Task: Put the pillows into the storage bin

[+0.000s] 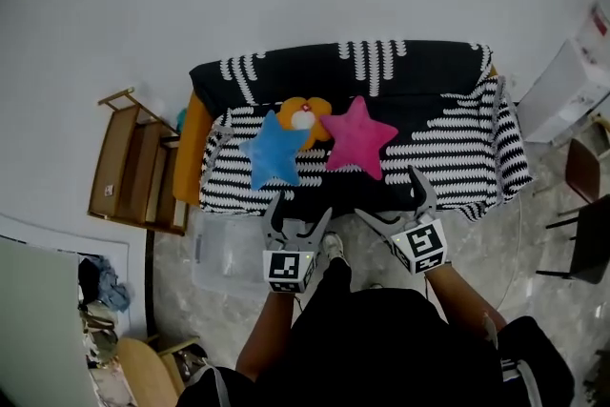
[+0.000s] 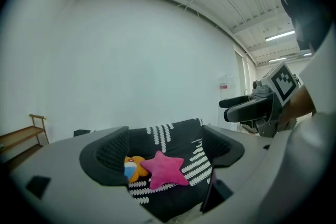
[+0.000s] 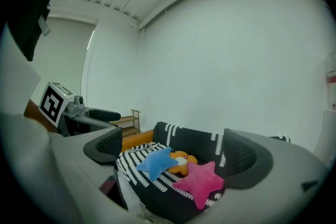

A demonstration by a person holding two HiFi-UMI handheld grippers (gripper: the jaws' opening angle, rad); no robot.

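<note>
My dark-clothed torso (image 1: 381,348) fills the bottom centre of the head view, with both bare forearms reaching up-frame. My left gripper (image 1: 300,210), grey with a marker cube, sits just left of centre. Its jaws are spread wide with nothing between them. My right gripper (image 1: 393,197), same build, is just right of centre, also spread and empty. Both hang over the floor in front of the sofa and touch nothing.

At far left, a brown wooden shelf rack (image 1: 129,172) stands against the white wall. Next right and lower is the clear plastic storage bin (image 1: 205,248), on the floor by the sofa's left front corner, beside my left gripper. I can't see any pillow inside it.

The sofa with a black-and-white striped cover (image 1: 457,138) fills the centre of the frame. All three pillows are on its seat:
- The blue star-shaped pillow (image 1: 274,151) is leftmost.
- The orange round plush pillow (image 1: 305,114) is behind the two stars and between them, touching both.
- The pink star-shaped pillow (image 1: 356,136) is on the right.

Both gripper views look through the spread jaws at these pillows, well apart from the tips.
</note>
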